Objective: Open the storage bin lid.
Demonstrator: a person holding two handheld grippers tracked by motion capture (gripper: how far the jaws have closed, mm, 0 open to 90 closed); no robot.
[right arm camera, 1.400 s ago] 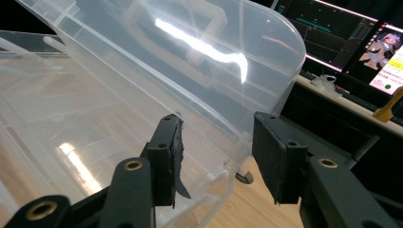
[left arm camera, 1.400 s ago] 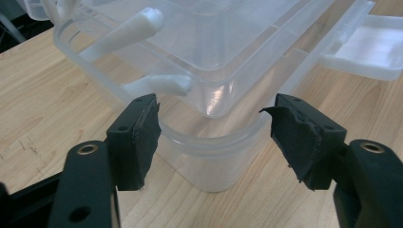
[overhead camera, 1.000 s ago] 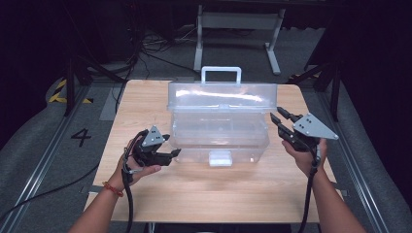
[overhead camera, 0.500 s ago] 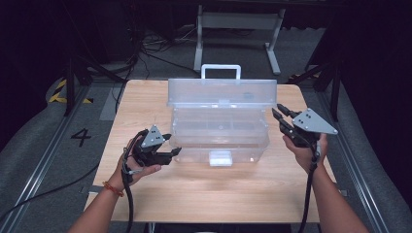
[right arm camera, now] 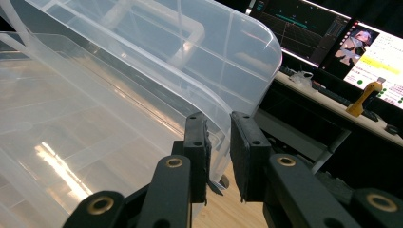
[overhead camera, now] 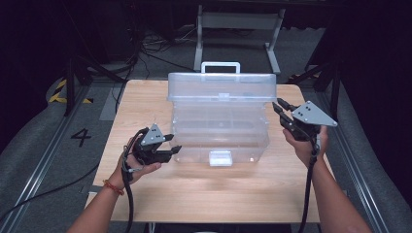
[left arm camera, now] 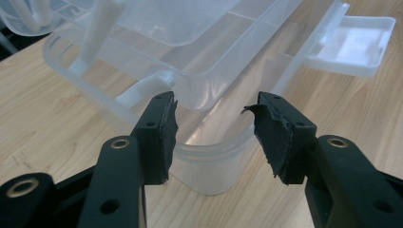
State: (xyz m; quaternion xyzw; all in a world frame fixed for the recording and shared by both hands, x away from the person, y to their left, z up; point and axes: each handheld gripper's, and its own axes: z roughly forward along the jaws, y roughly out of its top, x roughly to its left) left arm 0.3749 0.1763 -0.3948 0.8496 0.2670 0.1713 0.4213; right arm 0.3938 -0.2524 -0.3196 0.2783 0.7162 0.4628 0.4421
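Nearest the person, the left gripper [overhead camera: 165, 145] sits low at the front left corner of the clear plastic box [overhead camera: 218, 131], in much the same spot as a second ago. Its jaws stand wide apart with nothing between them; in the left gripper view the box's rounded corner lies just beyond the pads [left arm camera: 164, 137], close but not clasped. The white latch [overhead camera: 220, 158] hangs open on the box's front wall.

Farther along, the right gripper [overhead camera: 281, 110] has crept in toward the box's right end over the last second and now reaches its upper edge. Its jaws are nearly together, with only a narrow gap. In the right gripper view the thin rim of the box [right arm camera: 216, 126] seems to run into that gap, but whether the pads actually pinch it, I cannot tell.

The box stands in the middle of the wooden table [overhead camera: 145, 97], and its lid [overhead camera: 222, 86] is raised upright at the back, handle [overhead camera: 220, 66] on top, as it was before.

My reading: the lid is already up, and the right gripper's approach suggests the person is taking hold of the box's side while the left waits ready to steady the front corner.
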